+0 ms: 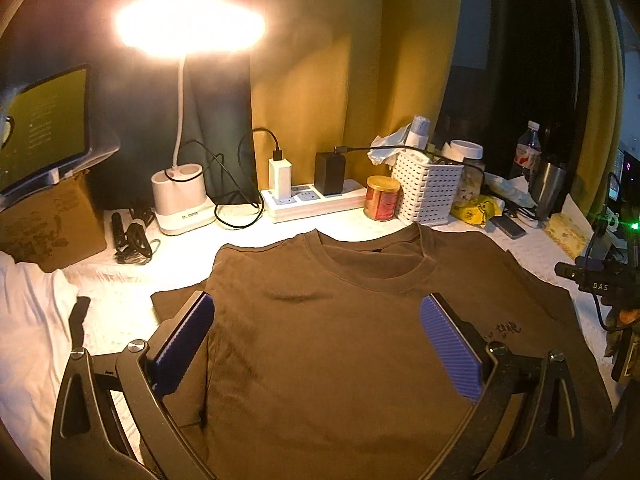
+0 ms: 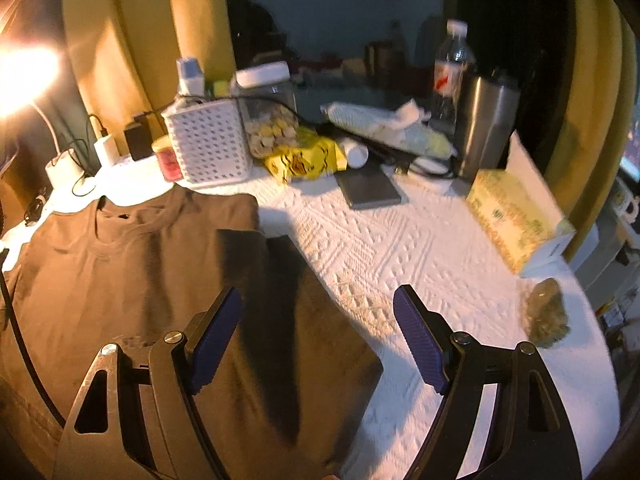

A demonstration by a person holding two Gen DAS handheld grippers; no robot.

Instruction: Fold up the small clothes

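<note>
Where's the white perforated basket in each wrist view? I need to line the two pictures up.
Left wrist: white perforated basket right of centre, behind the brown T-shirt collar.
Right wrist: basket upper left, beyond the shirt's shoulder.
Shared landmark: red jar, immediately left of the basket.

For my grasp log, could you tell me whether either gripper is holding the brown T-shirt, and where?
Nothing is held: the left gripper and right gripper hang open above the brown T-shirt.

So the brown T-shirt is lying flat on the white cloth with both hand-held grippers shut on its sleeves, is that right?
Not quite: both the left hand-held gripper and the right hand-held gripper are open, gripping nothing, as each wrist view shows. The brown T-shirt does lie flat on the white cloth.
</note>
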